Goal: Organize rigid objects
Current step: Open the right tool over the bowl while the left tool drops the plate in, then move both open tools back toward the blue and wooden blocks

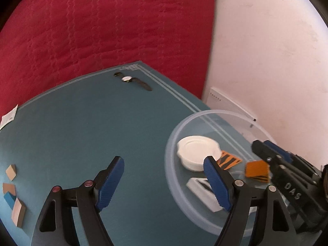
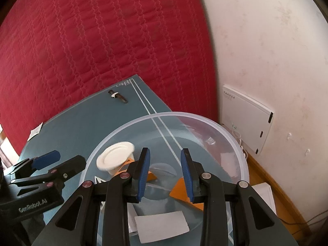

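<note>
While both tools hang above the teal mat [image 1: 86, 127], the left gripper [image 1: 164, 181] is seen spread wide and empty, and the right gripper [image 2: 165, 173] parted over the clear plastic bowl [image 2: 235, 141]. Inside the bowl are noted a white lid [image 1: 196, 151] and orange striped blocks [image 1: 257, 171]. At 9 o'clock, wooden blocks [image 1: 12, 190] are scattered; at 12 o'clock, a wristwatch [image 1: 133, 80] is laid flat.

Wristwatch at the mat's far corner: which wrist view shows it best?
Left wrist view: the wristwatch shows its pale dial and dark strap lying flat. In the right wrist view the wristwatch appears smaller, its dial a white speck.
</note>
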Demonstrator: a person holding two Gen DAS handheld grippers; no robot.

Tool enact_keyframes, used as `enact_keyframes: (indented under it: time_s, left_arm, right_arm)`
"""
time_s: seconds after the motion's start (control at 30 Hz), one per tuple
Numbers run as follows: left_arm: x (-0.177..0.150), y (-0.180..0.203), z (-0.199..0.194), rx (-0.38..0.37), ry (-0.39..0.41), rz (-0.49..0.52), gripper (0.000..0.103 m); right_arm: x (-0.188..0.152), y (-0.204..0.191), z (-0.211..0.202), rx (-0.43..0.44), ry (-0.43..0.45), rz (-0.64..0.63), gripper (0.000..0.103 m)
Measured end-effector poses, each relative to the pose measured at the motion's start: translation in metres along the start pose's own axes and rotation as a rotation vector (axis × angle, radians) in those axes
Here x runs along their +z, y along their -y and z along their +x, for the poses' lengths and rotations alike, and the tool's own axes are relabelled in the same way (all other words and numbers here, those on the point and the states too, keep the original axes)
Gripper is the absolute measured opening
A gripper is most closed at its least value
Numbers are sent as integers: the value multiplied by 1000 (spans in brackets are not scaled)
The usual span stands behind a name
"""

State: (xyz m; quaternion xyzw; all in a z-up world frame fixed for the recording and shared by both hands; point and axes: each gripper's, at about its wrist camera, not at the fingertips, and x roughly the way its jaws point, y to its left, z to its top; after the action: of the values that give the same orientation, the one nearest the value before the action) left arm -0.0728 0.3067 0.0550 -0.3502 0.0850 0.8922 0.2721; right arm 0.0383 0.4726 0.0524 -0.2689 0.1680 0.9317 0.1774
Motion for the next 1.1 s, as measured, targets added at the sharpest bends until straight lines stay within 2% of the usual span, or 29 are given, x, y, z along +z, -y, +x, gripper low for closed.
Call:
enact_keyframes:
  time_s: [0.13,0.27,0.53,0.63,0.7,1.1]
  left_arm:
    - [-3,-5,0,16,-8,-8,83]
    - [-8,-7,-3,39,-11,-13,91]
    - [-18,-23,-14,68,-11,-42,95]
    - [-21,-34,-18,91,-11,-62,97]
    - [-25,-42,-21,112,-14,-79,97]
    - [-45,-98,-39,257,-15,-166,98]
  right_arm:
    - [-2,0,0,3,-3,-9,32]
    - [-3,-4,1,2,-6,-19,32]
    - [-7,-16,-3,4,8,-59,33]
    - [-10,-24,-6,4,23,-85,42]
    - [-13,-30,-9,5,36,-105,47]
    - [-31,-72,-24,67,64,-240,48]
